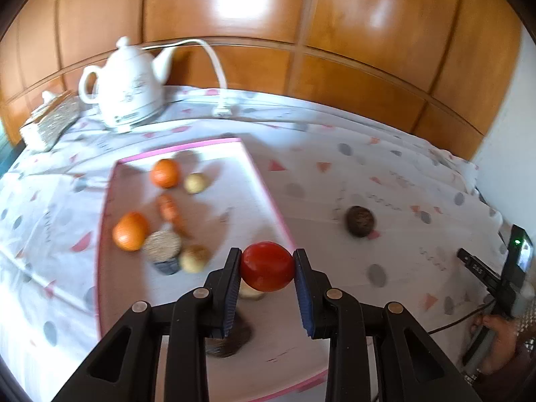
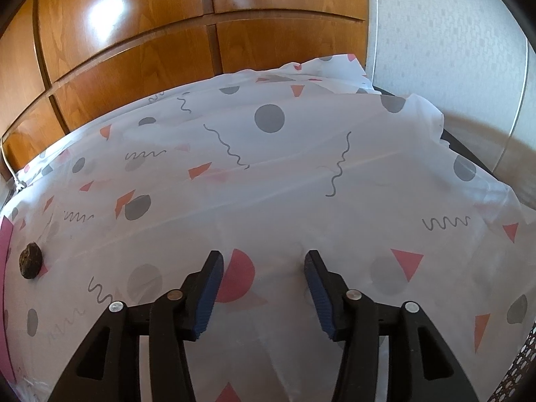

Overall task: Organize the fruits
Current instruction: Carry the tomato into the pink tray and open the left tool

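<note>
The left gripper pinches a red tomato at lower centre, above the pink-edged tray — it is being carried. Next it needs a free spot; the right gripper stands spread, empty.

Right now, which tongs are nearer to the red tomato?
Left. The left tongs are shut on the red tomato, holding it above the pink-edged tray. The right tongs are open over the patterned cloth, with no tomato in their view.
</note>
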Motion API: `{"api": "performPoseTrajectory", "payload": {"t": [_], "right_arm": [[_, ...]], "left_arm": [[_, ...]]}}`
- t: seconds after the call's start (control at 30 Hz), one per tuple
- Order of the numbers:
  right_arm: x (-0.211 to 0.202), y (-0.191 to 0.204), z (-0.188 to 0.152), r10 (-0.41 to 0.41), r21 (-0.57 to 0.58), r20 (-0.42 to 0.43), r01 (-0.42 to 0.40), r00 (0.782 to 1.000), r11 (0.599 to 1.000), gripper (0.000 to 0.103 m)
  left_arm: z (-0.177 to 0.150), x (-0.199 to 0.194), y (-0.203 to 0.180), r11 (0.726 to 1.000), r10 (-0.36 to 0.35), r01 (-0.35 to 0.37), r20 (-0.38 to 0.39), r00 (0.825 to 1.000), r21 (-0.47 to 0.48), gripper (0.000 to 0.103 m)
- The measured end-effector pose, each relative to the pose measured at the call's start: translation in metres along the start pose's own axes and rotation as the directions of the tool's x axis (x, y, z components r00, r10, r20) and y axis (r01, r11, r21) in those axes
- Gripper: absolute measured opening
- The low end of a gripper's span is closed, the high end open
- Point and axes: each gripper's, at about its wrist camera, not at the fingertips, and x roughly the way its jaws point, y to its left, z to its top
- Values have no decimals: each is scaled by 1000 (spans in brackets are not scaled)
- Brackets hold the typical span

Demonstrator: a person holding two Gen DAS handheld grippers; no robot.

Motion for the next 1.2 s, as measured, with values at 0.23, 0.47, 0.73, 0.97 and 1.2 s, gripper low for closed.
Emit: {"api": "performPoseTrajectory", "payload": {"t": [0.23,0.47,0.73,0.97,1.2], "right_arm": [[0,4,0,-16,-17,-3,16,1000,1000,52],[0,6,-1,-32,-35,-4,32,999,999,52],[-2,8,-1,-45,-46,-5,44,999,998,52],[-2,9,1,-55,-56,-7,54,998,997,52],[-2,10,1,-63,-67,-9,62,998,996,52]], "left_arm": [[-13,-5,32,997,42,-43,-12,999,-67,31],[-24,-9,55,991,61,-63,-20,998,-120,31],[-34,-9,77,982,80,-85,-38,996,-168,31],[-43,-3,90,975,94,-104,-62,994,-196,31],[-46,4,97,971,98,-112,-74,992,-210,31]]}}
